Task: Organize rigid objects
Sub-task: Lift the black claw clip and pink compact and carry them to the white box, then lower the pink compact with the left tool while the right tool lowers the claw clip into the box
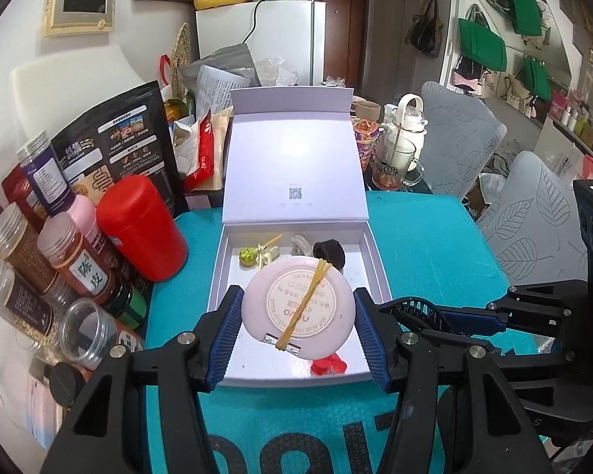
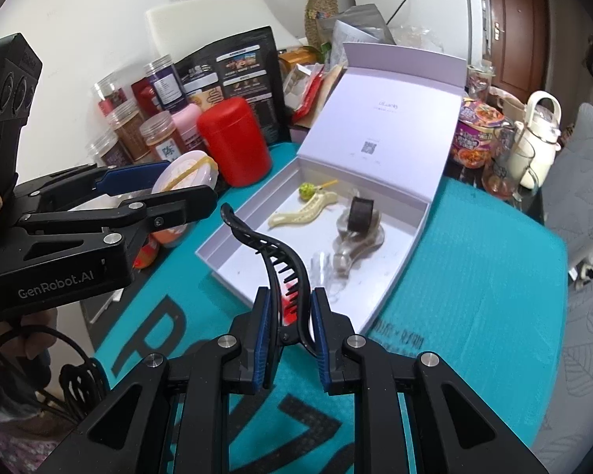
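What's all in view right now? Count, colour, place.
gift box: 1, white, lid open, centre of mat
round case: 1, pink, yellow rubber band around it, held over box
hair claw: 1, black, held near the box's near edge
cream clip: 1, in box
green ball pick: 1, in box, far end
dark roll: 1, in box
red piece: in box, near edge
red canister: 1, left of box
spice jars: several, clear, far left
mat: 1, teal
left gripper: fingers on case
right gripper: fingers on claw
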{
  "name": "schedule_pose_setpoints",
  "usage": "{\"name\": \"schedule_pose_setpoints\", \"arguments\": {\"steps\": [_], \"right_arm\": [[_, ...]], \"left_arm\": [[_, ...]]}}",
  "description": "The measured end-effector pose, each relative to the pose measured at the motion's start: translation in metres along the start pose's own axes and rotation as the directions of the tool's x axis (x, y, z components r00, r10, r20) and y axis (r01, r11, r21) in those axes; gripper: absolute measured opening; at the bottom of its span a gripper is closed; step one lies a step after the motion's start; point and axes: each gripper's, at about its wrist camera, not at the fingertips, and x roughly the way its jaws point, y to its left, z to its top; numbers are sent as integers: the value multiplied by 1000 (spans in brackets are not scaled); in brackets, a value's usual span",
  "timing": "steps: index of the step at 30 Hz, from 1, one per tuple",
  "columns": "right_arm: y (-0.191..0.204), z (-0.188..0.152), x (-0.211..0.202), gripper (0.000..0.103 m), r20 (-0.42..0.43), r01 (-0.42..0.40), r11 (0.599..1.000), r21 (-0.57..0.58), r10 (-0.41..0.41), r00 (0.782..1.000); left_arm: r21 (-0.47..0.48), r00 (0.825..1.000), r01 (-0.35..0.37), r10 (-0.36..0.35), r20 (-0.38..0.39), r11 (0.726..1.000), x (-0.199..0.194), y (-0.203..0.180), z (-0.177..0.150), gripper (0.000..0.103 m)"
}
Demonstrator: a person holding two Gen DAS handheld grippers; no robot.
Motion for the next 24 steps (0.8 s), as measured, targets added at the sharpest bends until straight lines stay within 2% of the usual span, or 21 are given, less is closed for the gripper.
{"name": "schedule_pose_setpoints", "arguments": {"steps": [11, 24], "right_arm": [[-18, 34, 18, 20, 30, 17, 1000, 3, -17, 999], [-32, 60, 50, 20, 34, 23, 1000, -3, -23, 999]], "left_arm": [[37, 999, 8, -9, 38, 999, 22, 11, 33, 55], [46, 999, 19, -20, 32, 999, 59, 25, 49, 55]]}}
